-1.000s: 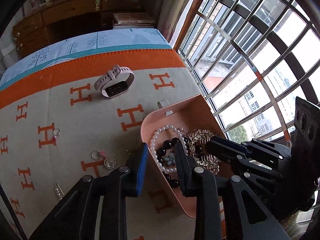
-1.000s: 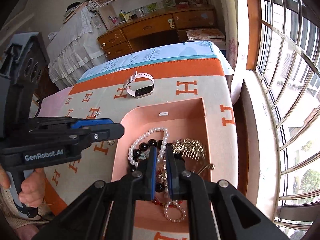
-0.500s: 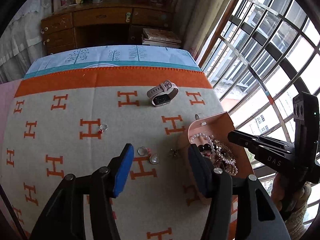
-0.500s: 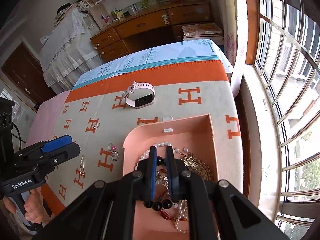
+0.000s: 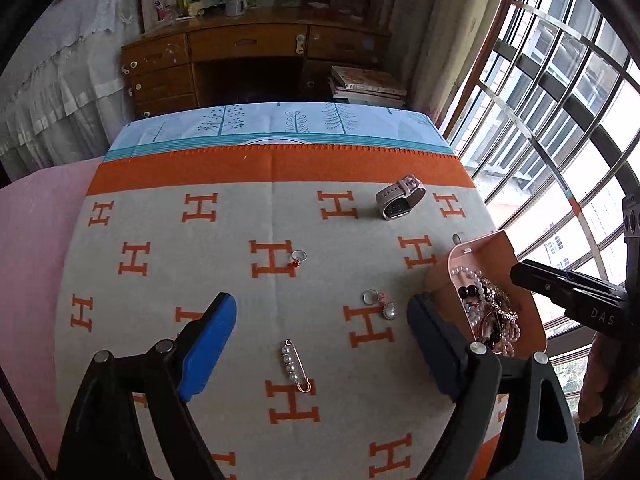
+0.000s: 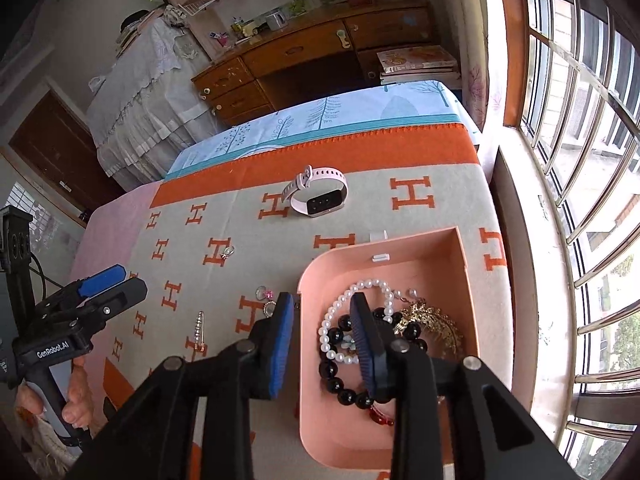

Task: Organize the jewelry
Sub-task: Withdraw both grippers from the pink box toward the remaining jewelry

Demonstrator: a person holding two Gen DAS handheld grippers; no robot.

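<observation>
Pink box (image 6: 460, 248), at the blanket's (image 5: 240, 216) window side, is seen holding pearls (image 6: 360, 286), black beads and a gold comb; right tongs (image 6: 324, 336), clenched over it a second ago, are now released and empty, so a piece is judged delivered; left tongs (image 5: 320, 344), spread wide, have been swung over the pearl pin (image 5: 295, 365); rings (image 5: 370, 297), a pendant and a watch (image 5: 400, 197) lie loose; nothing is seen blocking the pin.

Left gripper (image 5: 320, 336): your jaws stand wide apart, holding nothing.
Right gripper (image 6: 324, 336): your jaws are parted, nothing between them.
Left hand (image 6: 60, 400): your fingers wrap the handle.
</observation>
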